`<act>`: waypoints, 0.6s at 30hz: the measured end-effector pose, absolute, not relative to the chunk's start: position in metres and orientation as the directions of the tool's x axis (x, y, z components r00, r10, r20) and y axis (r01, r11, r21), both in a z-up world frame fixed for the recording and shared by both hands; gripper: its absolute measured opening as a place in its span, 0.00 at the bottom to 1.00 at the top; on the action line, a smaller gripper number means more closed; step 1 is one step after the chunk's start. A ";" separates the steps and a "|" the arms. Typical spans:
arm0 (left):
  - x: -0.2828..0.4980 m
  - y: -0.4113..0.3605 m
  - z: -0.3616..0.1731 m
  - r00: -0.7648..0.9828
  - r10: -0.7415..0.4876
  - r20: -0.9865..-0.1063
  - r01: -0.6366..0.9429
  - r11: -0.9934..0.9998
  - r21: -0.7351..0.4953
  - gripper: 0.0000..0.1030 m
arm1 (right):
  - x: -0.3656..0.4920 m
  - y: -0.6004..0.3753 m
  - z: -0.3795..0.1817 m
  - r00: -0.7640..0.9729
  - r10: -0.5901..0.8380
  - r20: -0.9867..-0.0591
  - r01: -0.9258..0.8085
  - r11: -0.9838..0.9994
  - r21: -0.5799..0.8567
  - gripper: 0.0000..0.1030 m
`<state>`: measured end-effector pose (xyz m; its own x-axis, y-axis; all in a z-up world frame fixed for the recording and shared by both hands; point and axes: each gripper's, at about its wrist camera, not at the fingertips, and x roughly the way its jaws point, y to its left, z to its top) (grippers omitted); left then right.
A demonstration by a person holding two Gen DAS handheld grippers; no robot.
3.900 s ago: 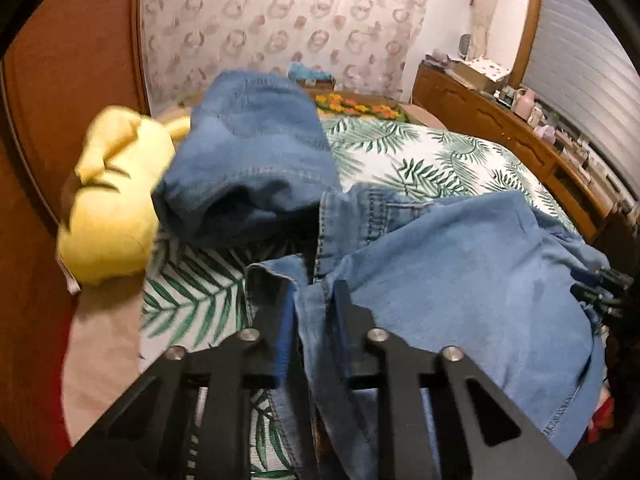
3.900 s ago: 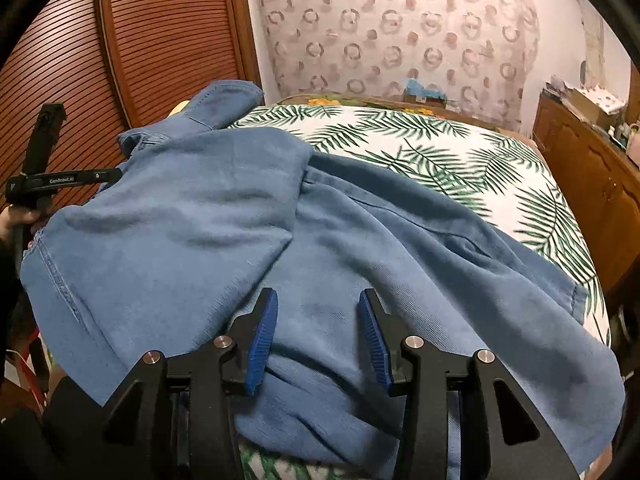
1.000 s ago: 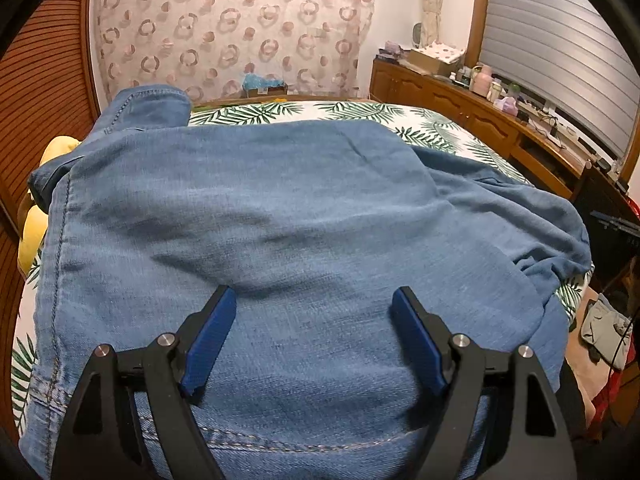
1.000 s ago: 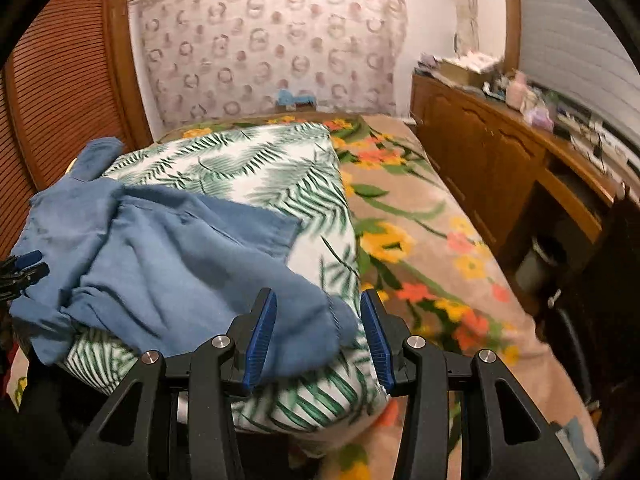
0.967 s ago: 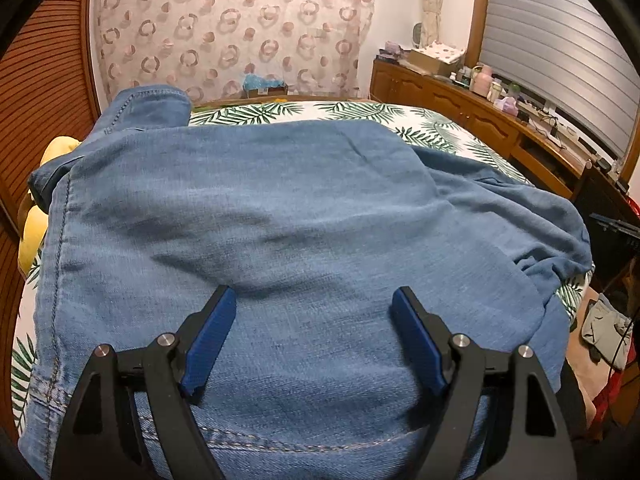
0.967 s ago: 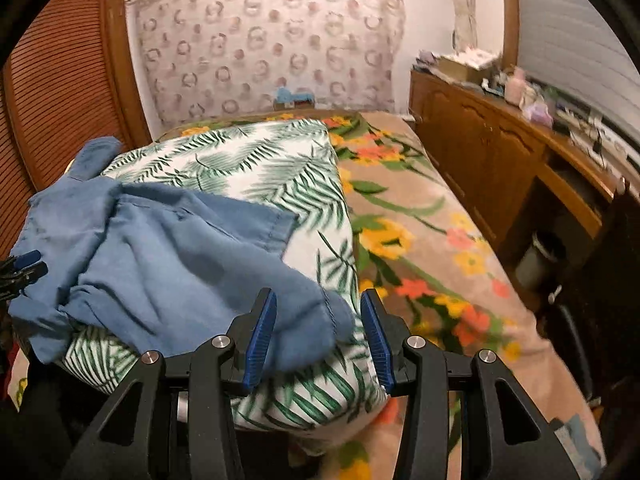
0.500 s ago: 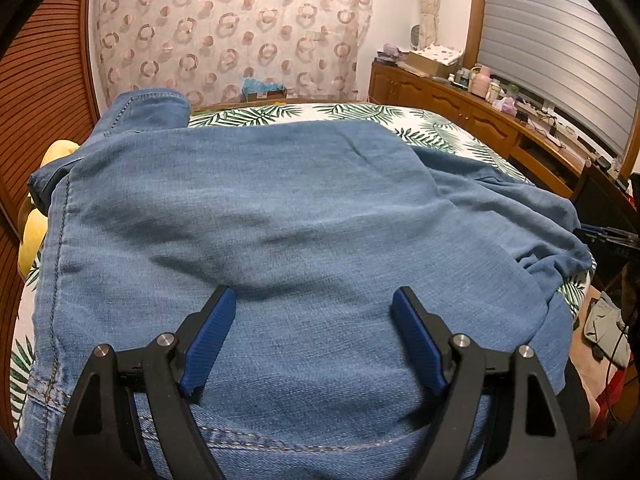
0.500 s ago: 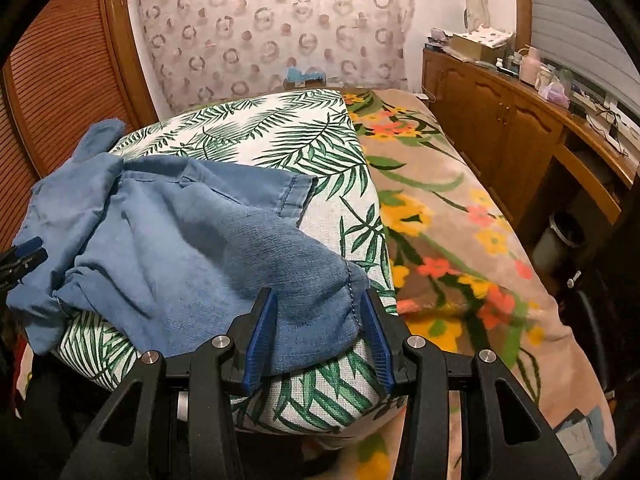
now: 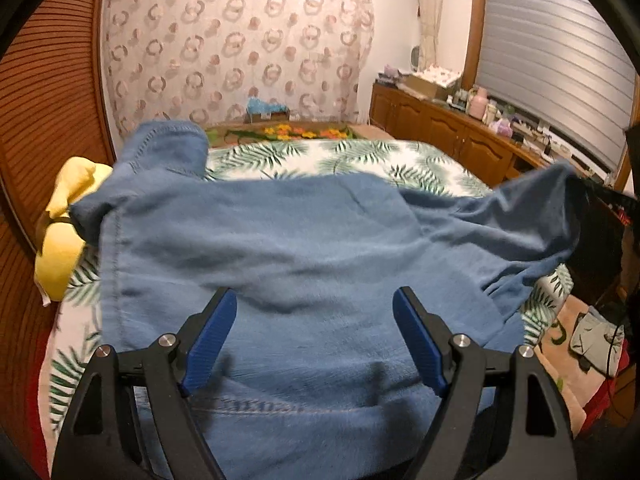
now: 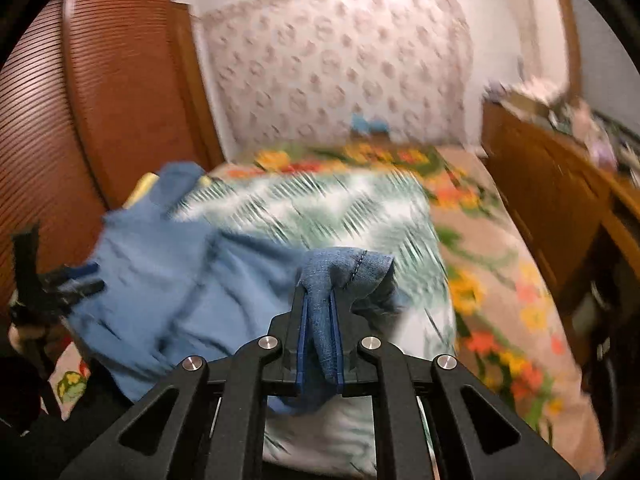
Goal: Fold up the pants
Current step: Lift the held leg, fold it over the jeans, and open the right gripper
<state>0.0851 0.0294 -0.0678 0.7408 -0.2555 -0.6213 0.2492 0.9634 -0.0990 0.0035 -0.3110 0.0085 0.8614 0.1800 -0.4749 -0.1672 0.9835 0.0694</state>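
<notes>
Denim pants (image 9: 304, 264) cover the bed (image 9: 360, 160); right gripper (image 10: 319, 322) pinches their hem, left gripper (image 9: 312, 336) gapes wide above them. Thick cloth could slip free if tugged sharply

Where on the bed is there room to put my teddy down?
The leafy quilt is bare beyond the jeans, toward the flowered blanket. In the right view that blanket also lies open beside the wooden cabinets. The near end is crowded with jeans, with a yellow toy at the left.
</notes>
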 end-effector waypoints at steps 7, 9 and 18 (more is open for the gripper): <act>0.068 0.051 -0.045 0.780 -0.234 -0.580 0.222 0.971 -0.093 0.79 | 0.026 -0.218 0.081 0.856 0.360 -0.370 -0.397 0.917 -0.027 0.09; 0.063 0.059 -0.040 0.789 -0.230 -0.570 0.216 0.972 -0.093 0.79 | 0.033 -0.188 0.092 0.813 0.461 -0.356 -0.492 0.871 0.004 0.09; 0.048 0.089 -0.041 0.800 -0.197 -0.567 0.172 0.980 -0.098 0.79 | 0.067 -0.091 0.066 0.699 0.541 -0.467 -0.625 0.780 -0.032 0.09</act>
<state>0.0481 0.0887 -0.0412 0.8002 -0.1967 -0.5665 0.1716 0.9803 -0.0981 0.0668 -0.0909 0.0658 0.6993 0.5409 -0.4674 -0.6249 0.7800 -0.0322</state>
